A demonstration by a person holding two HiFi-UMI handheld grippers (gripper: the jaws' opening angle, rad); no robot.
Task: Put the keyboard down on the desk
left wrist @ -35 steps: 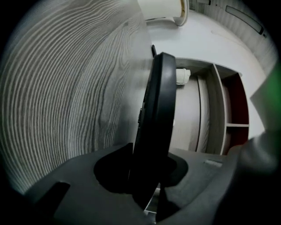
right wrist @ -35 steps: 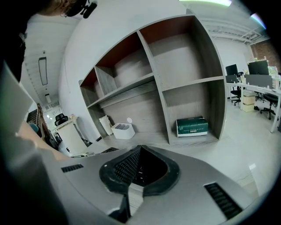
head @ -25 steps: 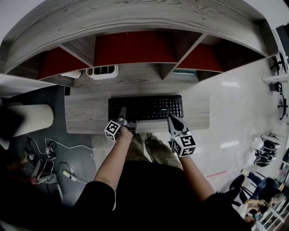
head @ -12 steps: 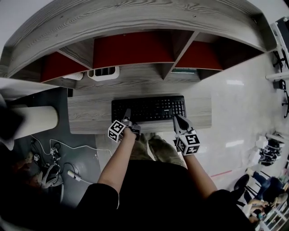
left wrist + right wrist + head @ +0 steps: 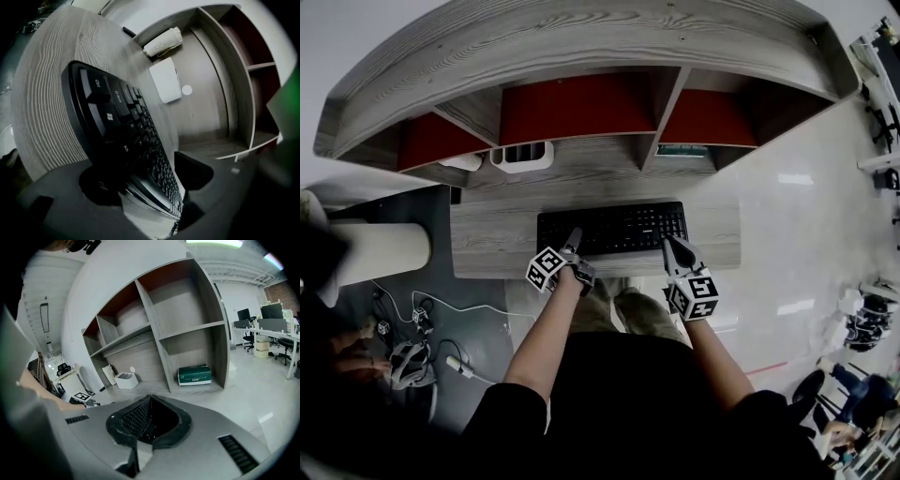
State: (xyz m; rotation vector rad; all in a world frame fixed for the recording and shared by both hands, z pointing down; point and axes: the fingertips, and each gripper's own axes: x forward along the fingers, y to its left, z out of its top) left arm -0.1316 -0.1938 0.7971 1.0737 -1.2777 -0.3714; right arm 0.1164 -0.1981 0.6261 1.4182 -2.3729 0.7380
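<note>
Keyboard [image 5: 612,228], black, is lying flat on the grey wood desk [image 5: 497,244] below the shelving, so the putting-down looks essentially done. The left hand-held gripper [image 5: 572,246] is opening its jaws at the keyboard's near left edge; that edge is sitting between them, but the pads are no longer pressing on it. The right hand-held gripper [image 5: 675,251] appears to be clamping the near right edge. What seems to be remaining is releasing that side and drawing both grippers clear.
</note>
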